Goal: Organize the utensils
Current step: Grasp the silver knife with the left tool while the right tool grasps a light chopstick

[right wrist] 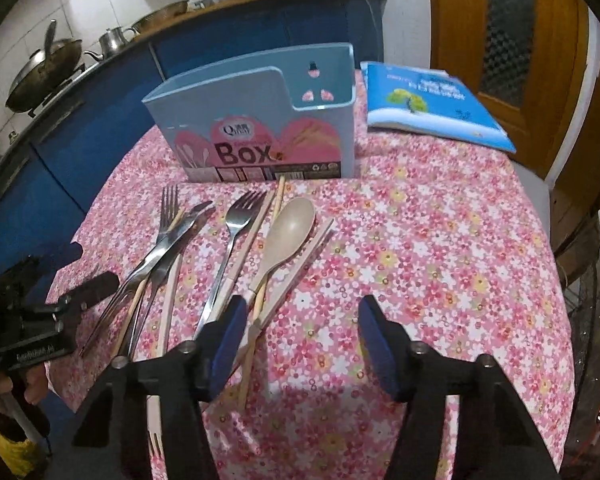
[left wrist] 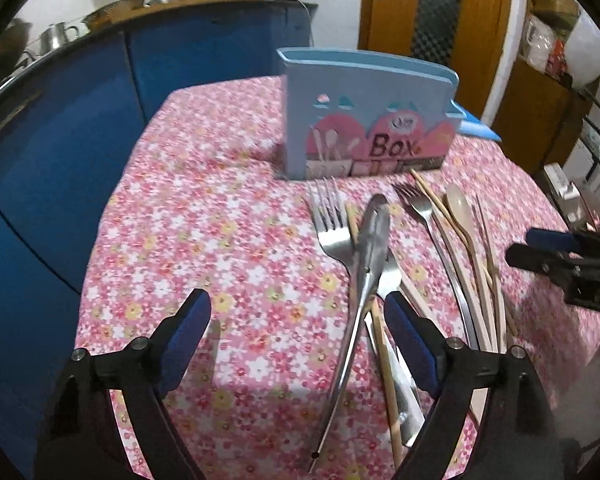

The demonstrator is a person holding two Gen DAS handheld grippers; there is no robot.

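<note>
progress: we judged nothing sorted yet | utensils (right wrist: 228,248) all lay loose on the tablecloth (right wrist: 420,240) near the blue box (right wrist: 256,136), which looked empty | left gripper (left wrist: 296,340) jaws spread wide, holding nothing | right gripper (right wrist: 304,344) likewise

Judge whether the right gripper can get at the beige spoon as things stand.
Probably yes: the right gripper is open, low over the tablecloth, and the beige spoon lies just ahead and left, uppermost across the chopsticks, nothing covering it.
</note>
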